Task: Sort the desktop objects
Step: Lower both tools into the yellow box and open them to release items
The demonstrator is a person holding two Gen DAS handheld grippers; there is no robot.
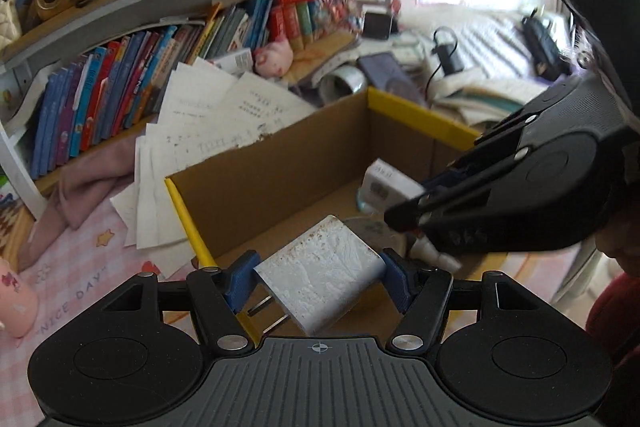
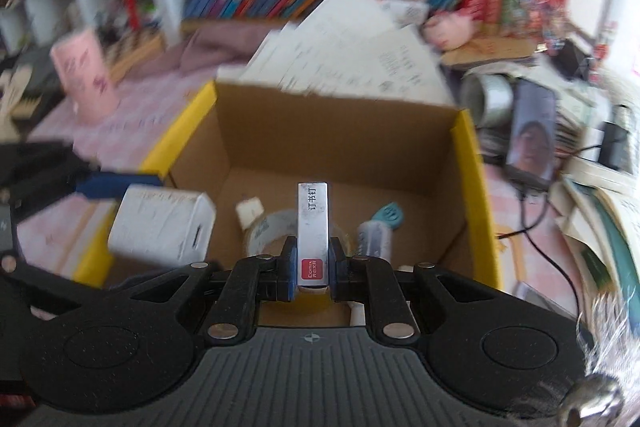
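Note:
My left gripper is shut on a white charger plug, its two prongs pointing lower left. It hangs over the near edge of an open cardboard box with yellow rims. My right gripper comes in from the right above the box. In the right wrist view, that gripper is shut on a slim staple box with a red label. The charger shows at the left under a blue finger. On the box floor lie a clear tape roll and a blue-capped tube.
Loose papers lean on the box's far wall, below shelves of books. A pink cup stands left of the box. A silver tape roll, a phone, cables and stacked books crowd the right side.

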